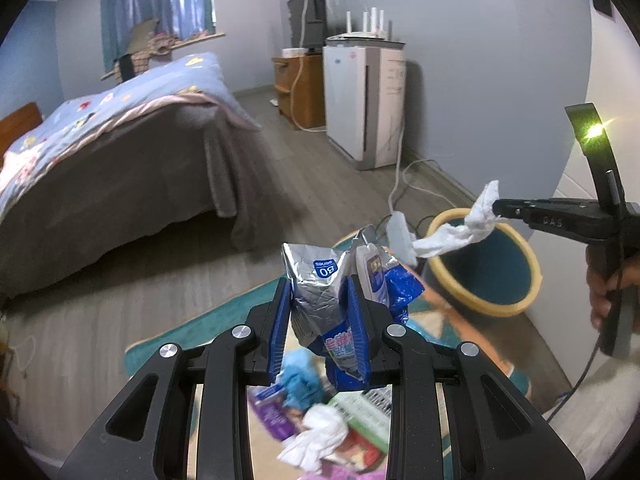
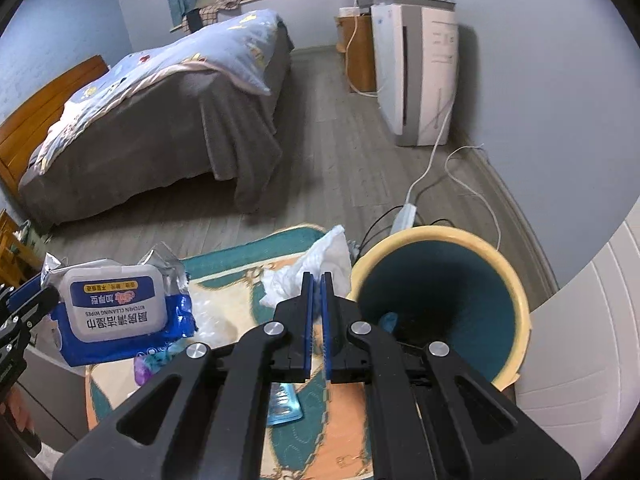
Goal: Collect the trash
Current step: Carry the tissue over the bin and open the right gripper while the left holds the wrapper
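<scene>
My left gripper is shut on a crumpled silver and blue wet-wipes pack, held up off the rug; the pack's white lid shows in the right wrist view. A twisted white tissue hangs from my right gripper, whose blue pads are shut on it. The tissue dangles by the left rim of a round bin with a yellow rim and a teal inside. Something small and blue lies inside the bin.
A teal and orange rug lies under both grippers, strewn with a white tissue, a purple wrapper and a blue foil piece. A power strip with cables lies behind the bin. Bed left, air purifier at the back.
</scene>
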A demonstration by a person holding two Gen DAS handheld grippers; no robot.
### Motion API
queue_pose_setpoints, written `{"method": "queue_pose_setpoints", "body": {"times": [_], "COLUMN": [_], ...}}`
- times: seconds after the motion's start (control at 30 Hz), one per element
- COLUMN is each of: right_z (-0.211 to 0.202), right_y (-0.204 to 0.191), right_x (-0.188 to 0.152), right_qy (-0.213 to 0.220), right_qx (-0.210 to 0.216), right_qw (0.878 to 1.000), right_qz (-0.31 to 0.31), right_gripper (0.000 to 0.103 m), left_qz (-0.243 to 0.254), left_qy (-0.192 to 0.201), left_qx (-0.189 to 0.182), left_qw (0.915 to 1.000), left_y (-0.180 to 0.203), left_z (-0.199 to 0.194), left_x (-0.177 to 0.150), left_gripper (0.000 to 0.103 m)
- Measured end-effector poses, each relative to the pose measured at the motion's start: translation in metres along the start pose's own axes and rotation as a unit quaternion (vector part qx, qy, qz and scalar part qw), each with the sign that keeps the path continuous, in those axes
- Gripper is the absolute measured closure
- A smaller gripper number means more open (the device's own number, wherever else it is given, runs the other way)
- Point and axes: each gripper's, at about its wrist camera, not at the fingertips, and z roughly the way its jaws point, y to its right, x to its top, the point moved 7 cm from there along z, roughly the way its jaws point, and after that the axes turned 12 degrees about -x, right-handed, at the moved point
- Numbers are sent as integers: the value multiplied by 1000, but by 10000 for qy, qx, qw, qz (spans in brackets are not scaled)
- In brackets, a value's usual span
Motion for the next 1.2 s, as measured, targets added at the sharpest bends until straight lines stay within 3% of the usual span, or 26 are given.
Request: {"method": "queue_pose_setpoints", "body": {"times": [0.4,0.7,0.9,1.1,1.2], "right_z": [15,45,67,86,86], "right_y": [68,117,154,167,165], "right_x": [6,-13,-34,-55,-53], "right_qy": [69,-446,-935,-1435,-1421], "right_qx": [-669,-1049,-1219,-1282,-1283], "right_qw": [9968,9883,9740,9622,9626], "right_qz": [430,1011,1664,1927,1917], "right_gripper": [100,100,100,100,100], "left_qz": [328,348,423,589,648], "left_qy": [-110,-325,-606,-1002,-1120], "left_qx": [-393,-679,-846,-781,-691], "left_qw": [9986,9966,9937,9901,9892], "left_y": [60,96,122,138,140], "left_z": [45,85,116,149,161], "left_x": [38,49,45,34,31], "left_gripper": [74,73,73,73,73]}}
